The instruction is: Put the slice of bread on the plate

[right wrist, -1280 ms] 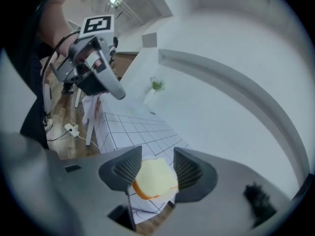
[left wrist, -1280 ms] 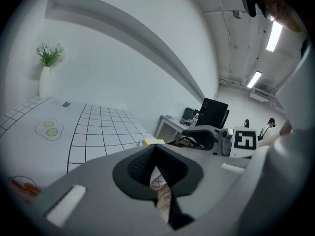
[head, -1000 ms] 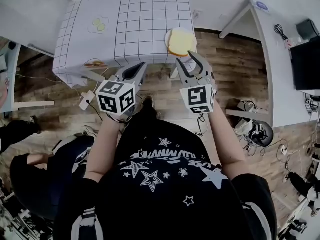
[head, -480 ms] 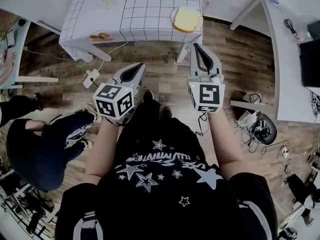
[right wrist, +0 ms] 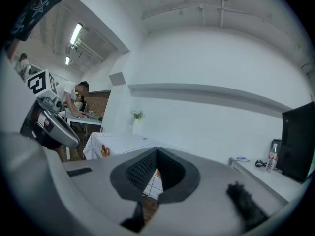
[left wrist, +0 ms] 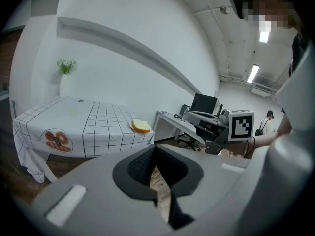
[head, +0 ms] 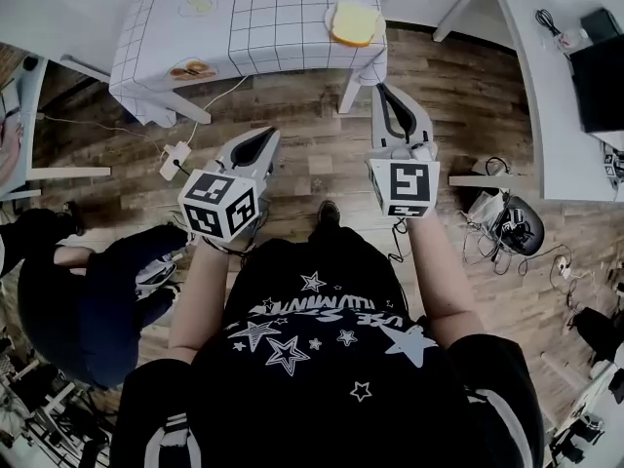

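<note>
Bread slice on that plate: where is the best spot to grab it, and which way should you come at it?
Probably its crust edge nearest the table's corner. The bread slice lies flat on the plate at the near right corner of the table, so only its thin sides offer a pinch. Come in low from the floor side, one pad over and one under.

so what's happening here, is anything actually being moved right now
Nothing is being carried. A person stands back from the checked table, holding the left gripper and right gripper over the wooden floor, both shut and empty. The slice of bread already lies on the plate at the table's near corner, so the job looks done.
</note>
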Demonstrator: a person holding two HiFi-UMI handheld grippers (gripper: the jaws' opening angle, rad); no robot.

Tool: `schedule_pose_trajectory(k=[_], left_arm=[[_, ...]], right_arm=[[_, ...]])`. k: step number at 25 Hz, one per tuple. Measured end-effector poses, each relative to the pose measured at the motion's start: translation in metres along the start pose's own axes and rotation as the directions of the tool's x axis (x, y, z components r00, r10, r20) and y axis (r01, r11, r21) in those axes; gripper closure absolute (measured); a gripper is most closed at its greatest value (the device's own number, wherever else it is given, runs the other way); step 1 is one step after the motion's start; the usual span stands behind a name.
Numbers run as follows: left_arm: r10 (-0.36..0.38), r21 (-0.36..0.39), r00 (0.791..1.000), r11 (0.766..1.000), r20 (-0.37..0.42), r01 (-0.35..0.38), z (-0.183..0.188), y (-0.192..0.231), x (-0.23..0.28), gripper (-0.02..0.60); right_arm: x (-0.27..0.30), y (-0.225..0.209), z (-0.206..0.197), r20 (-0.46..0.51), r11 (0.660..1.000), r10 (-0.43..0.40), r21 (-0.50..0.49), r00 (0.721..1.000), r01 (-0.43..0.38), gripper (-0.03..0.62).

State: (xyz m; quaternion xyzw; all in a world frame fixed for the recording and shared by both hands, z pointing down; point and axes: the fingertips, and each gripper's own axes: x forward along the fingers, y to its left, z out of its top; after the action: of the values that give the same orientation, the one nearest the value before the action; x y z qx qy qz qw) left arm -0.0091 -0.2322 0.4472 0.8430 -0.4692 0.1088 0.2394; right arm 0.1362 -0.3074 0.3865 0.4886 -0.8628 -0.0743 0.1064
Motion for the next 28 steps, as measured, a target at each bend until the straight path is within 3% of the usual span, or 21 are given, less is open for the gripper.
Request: schedule_pose_trajectory(k=[3, 11, 19, 28], left_arm=[[-0.017, -0.007, 1.0, 1.0, 0.009, 0.017, -0.007, 0.008, -0.024, 0.572], [-0.089, 0.033, 0.995, 0.996, 0.05, 0.088, -0.01, 0.019, -0.084, 0.572], [-0.168, 0.064, 0.982, 0.985, 0.083, 0.163, -0.017, 0.015, -0.13, 0.572], [-0.236, 0.124, 0.966, 0.967, 0.102, 0.223, -0.02, -0.017, -0.176, 0.572]], right_arm=[[-0.011, 0.019, 0.015, 0.008, 1.0, -0.029, -0.011, 1.0, 0.029, 0.58], [-0.047, 0.074, 0.036, 0.008, 0.987, -0.101, 0.124, 0.995, 0.099, 0.58], [-0.09, 0.124, 0.055, -0.005, 0.983, -0.157, 0.092, 0.988, 0.157, 0.58], [-0.15, 0.157, 0.066, -0.029, 0.973, -0.192, 0.123, 0.981, 0.194, 0.58]])
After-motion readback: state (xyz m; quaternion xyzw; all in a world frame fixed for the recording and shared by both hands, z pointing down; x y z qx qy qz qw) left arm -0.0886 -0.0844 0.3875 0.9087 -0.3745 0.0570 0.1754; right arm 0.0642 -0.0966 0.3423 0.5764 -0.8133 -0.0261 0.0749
